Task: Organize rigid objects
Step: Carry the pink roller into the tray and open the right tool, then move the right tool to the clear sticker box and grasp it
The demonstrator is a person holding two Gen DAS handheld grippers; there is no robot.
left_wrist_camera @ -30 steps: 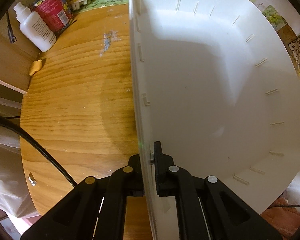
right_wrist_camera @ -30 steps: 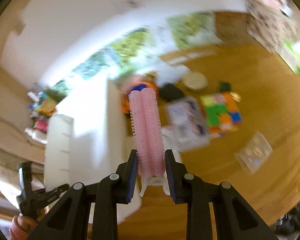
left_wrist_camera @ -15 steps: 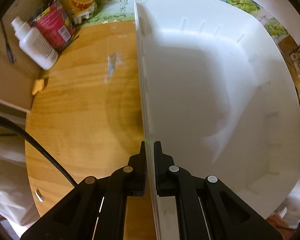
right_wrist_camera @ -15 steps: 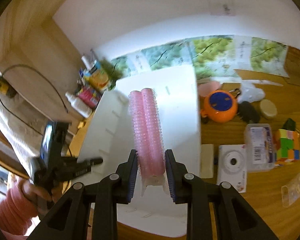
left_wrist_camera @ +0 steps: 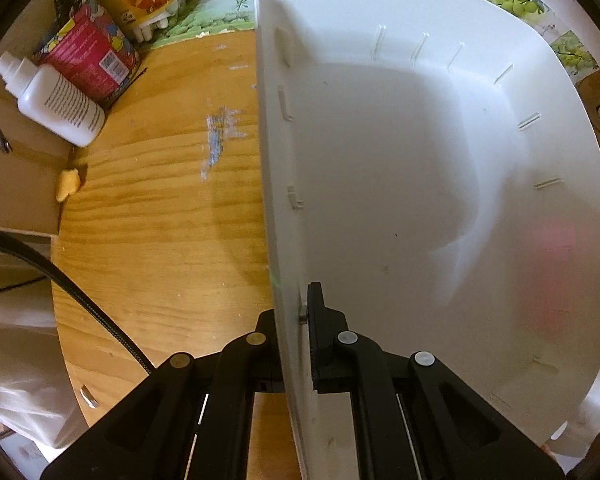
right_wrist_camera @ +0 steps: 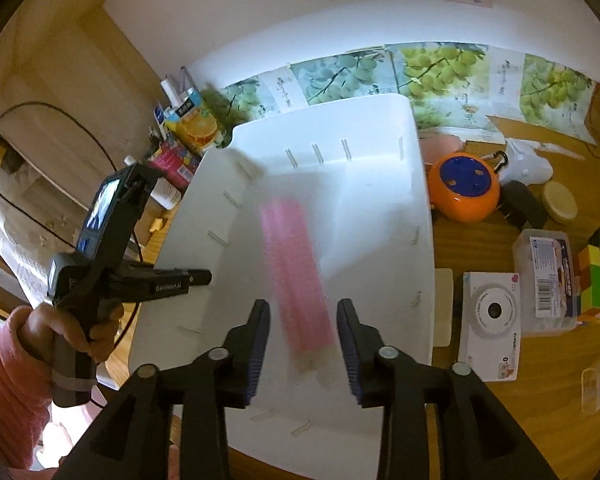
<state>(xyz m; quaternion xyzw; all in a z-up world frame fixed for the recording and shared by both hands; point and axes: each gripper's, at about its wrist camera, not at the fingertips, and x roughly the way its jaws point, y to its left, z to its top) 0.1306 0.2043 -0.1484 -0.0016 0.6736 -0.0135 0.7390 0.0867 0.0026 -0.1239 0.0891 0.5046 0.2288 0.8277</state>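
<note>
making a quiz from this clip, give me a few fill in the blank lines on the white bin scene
1. The left gripper is clamped on the ____ of the white plastic bin.
2. The blurred pink bristly hair roller is between the opening right gripper pads, above the ____ bin.
3. The round orange container beside the bin has a ____ top.
4. The white toy camera lies on the wooden ____.

Missing words: wall; white; blue; table
</note>
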